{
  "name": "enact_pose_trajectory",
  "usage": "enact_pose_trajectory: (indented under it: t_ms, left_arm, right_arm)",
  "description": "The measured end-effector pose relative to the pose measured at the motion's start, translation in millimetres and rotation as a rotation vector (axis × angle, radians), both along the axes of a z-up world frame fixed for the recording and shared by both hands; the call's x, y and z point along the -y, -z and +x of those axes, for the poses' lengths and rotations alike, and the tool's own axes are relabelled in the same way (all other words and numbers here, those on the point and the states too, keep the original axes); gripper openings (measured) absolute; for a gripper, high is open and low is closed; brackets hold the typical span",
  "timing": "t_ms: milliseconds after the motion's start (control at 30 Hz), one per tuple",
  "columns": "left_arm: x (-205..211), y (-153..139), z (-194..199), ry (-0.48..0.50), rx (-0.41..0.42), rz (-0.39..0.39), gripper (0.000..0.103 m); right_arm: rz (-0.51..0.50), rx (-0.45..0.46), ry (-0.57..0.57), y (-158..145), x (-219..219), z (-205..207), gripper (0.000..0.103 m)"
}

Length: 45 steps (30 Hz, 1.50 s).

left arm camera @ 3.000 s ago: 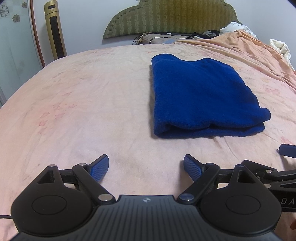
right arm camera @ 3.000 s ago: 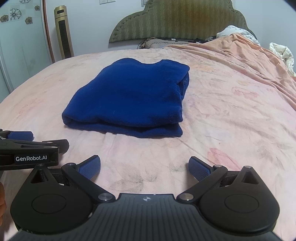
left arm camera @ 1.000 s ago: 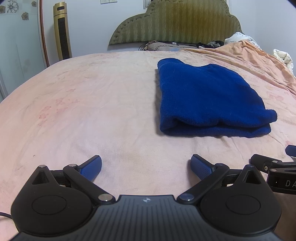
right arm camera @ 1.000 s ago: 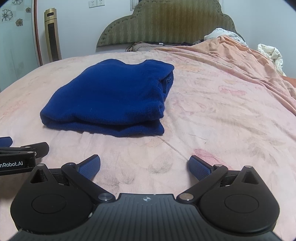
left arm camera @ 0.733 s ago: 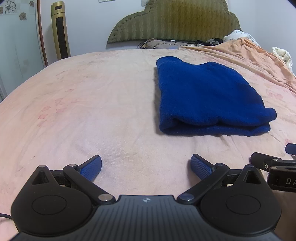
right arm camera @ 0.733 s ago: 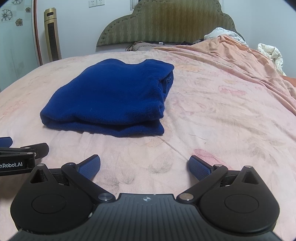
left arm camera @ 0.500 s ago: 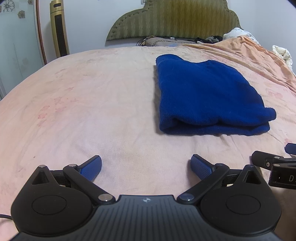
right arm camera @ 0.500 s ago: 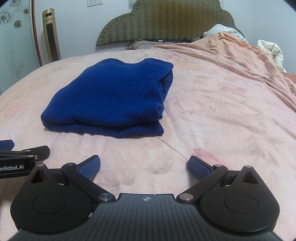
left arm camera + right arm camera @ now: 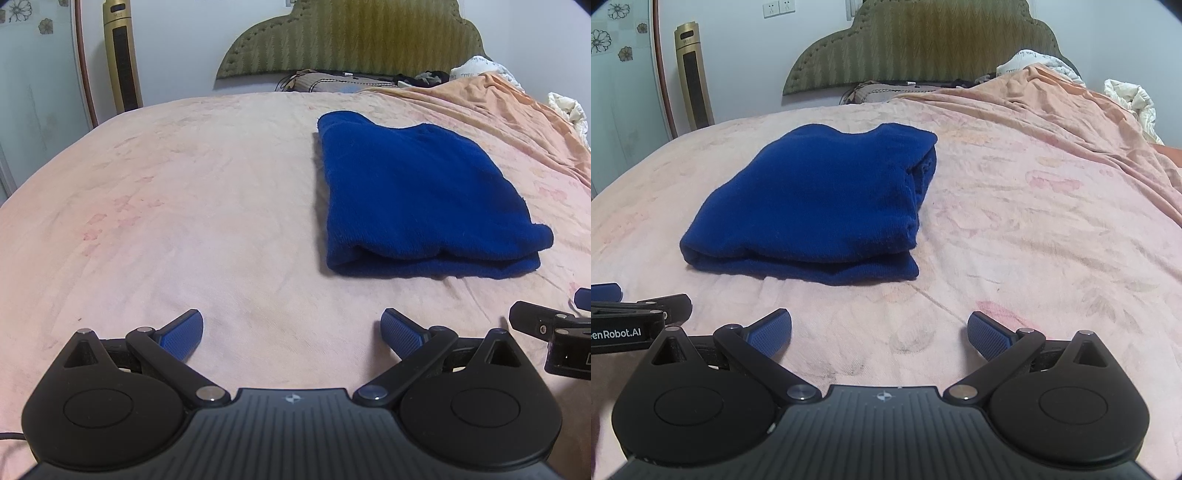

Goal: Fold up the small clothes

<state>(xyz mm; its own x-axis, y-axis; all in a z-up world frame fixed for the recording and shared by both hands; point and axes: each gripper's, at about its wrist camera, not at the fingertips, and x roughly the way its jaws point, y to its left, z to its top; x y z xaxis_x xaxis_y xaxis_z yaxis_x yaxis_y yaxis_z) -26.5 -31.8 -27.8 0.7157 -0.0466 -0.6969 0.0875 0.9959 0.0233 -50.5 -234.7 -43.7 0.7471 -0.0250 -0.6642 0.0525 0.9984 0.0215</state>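
A dark blue knit garment (image 9: 413,195) lies folded into a thick rectangle on the pink bedsheet (image 9: 184,206). It also shows in the right wrist view (image 9: 820,199), ahead and to the left. My left gripper (image 9: 291,332) is open and empty, low over the sheet, short of the garment and to its left. My right gripper (image 9: 879,332) is open and empty, low over the sheet, just short of the garment's near right corner. Each gripper's side shows at the edge of the other's view.
A green padded headboard (image 9: 351,37) stands at the far end with pillows and clutter below it. A bunched orange blanket (image 9: 1071,110) lies along the right side. A gold tower fan (image 9: 122,55) stands at the left wall.
Both grippers stayed open and drifted only slightly; the folded garment has not moved.
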Motion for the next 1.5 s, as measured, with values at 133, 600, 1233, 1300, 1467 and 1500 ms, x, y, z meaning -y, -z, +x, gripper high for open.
enact_pose_trajectory:
  t_ms: [133, 600, 1233, 1300, 1467, 1500]
  left_arm:
    - [0.7, -1.0, -0.3, 0.008, 0.001, 0.011, 0.103]
    - [1.6, -2.2, -0.2, 0.017, -0.003, 0.015, 0.103]
    - [0.3, -1.7, 1.1, 0.021, -0.013, 0.015, 0.103]
    - [0.3, -1.6, 1.0, 0.021, -0.012, 0.015, 0.103]
    - [0.4, -1.7, 0.9, 0.020, -0.011, 0.016, 0.103]
    - [0.4, -1.7, 0.9, 0.020, -0.011, 0.015, 0.103]
  right_arm:
    - [0.000, 0.003, -0.003, -1.6, -1.1, -0.7, 0.103]
    - [0.001, 0.000, -0.004, -0.9, -1.5, -0.2, 0.103]
    - [0.003, -0.005, -0.007, -0.9, -2.4, 3.0, 0.103]
    - [0.003, -0.005, -0.007, -1.0, -2.5, 2.9, 0.103]
    - [0.004, -0.005, -0.006, -1.1, -2.6, 2.8, 0.103]
    - [0.003, -0.004, -0.007, -1.2, -2.5, 2.7, 0.103]
